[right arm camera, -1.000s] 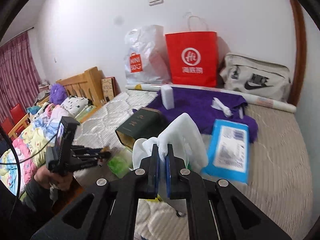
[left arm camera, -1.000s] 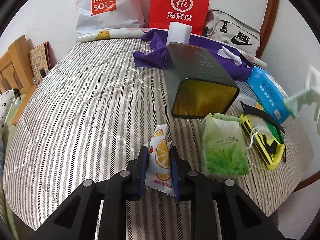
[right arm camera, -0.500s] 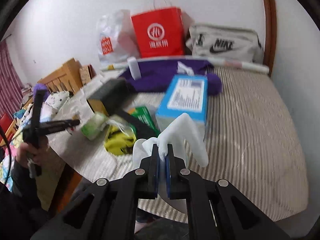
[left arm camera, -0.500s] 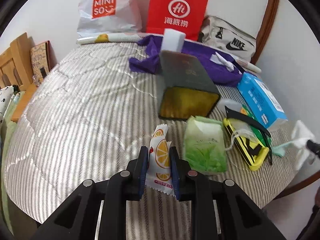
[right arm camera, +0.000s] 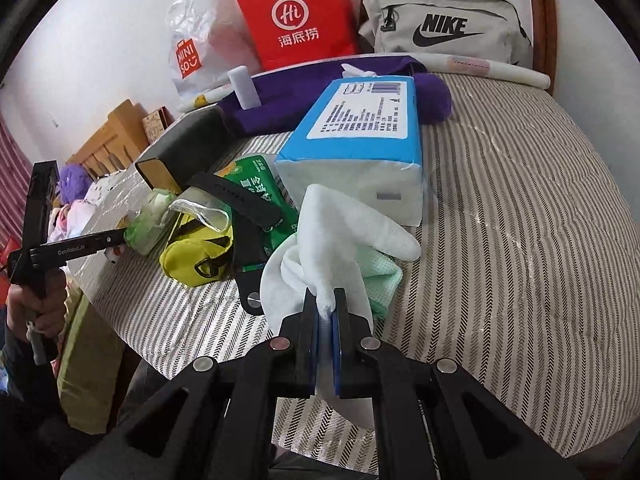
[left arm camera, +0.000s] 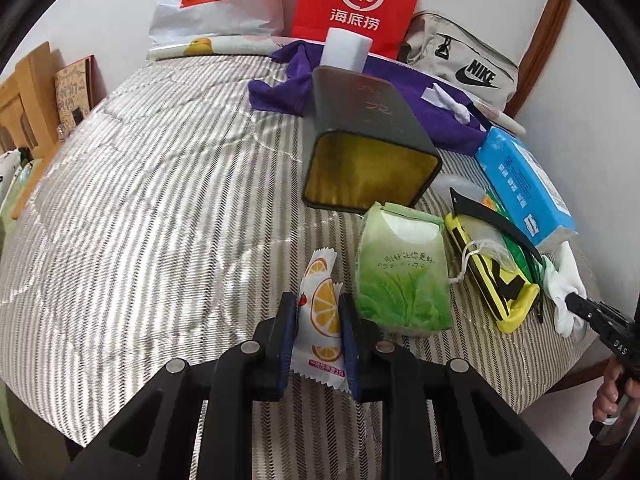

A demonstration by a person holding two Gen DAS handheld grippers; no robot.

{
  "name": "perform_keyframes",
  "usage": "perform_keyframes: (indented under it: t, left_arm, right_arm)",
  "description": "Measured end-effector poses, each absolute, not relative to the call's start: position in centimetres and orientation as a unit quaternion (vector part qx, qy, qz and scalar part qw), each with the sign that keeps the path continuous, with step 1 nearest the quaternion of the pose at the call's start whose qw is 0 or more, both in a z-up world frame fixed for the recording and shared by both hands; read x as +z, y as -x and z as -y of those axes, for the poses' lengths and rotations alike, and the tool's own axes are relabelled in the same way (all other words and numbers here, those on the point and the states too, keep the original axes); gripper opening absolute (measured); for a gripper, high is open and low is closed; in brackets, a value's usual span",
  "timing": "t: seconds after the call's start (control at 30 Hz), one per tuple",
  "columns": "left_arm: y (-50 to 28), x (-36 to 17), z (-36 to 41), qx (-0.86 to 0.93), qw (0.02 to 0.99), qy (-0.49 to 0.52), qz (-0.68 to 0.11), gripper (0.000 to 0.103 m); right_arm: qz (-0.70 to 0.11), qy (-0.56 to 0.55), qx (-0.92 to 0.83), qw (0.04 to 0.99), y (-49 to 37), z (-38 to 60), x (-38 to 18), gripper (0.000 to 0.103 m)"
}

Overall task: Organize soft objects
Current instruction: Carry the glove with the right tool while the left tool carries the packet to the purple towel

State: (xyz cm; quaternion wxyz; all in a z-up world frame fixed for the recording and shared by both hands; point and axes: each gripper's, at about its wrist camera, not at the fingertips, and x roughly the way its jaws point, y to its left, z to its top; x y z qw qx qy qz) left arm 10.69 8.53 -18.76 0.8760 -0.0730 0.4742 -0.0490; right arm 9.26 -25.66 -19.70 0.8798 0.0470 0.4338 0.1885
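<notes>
Orange-slice printed white plastic sachet [left arm camera: 320, 316]: pinched between the two blue-padded jaws of the left gripper [left arm camera: 318, 334], jaws closed to the sachet's width. Its long axis runs forward along the fingers, crimped top end pointing toward the dark green open-mouthed rectangular tin [left arm camera: 368, 148] lying on its side. That tin is the landmark. Its gold-lined mouth faces the left gripper, ahead and a little to the right of the jaws, apart from the sachet; the sachet's long axis is already roughly lined up with it.

Just right of the sachet, between jaws and tin mouth: green-and-white soft tissue pack [left arm camera: 400, 268], near the tin's front edge. Right of that, a yellow-and-black soft pouch [left arm camera: 496, 284], then a blue rectangular tissue package [left arm camera: 524, 188] beside the tin's right flank.

White cloth glove [right arm camera: 344, 236]: a fold of it is clamped in the right gripper [right arm camera: 326, 306], jaws almost fully together on the thin fabric. Glove bulk hangs forward over a pale green mesh cloth [right arm camera: 384, 276], in front of the blue package, on the far side of the clutter from the tin.

Judgement: if the tin is the container, the left gripper is nearer and has the straighter line in. The tissue pack crowds the right of that path. All rests on a striped grey-and-white quilted bedspread [left arm camera: 152, 184].
</notes>
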Motion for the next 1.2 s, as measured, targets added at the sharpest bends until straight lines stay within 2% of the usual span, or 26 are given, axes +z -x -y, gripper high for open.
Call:
perform_keyframes:
  t: [0.63,1.2]
  left_arm:
    - [-10.9,-12.2,-8.2,-0.048,0.897,0.077,-0.433,0.021]
    - [-16.0,-8.1,-6.0,-0.067,0.903,0.070,-0.418,0.021]
  right_arm:
    - [-0.365,-0.036,0.186,0.911,-8.0,25.7,-11.1,0.006]
    - [-0.313,-0.018,0.212,0.926,-12.4,24.9,-5.3,0.006]
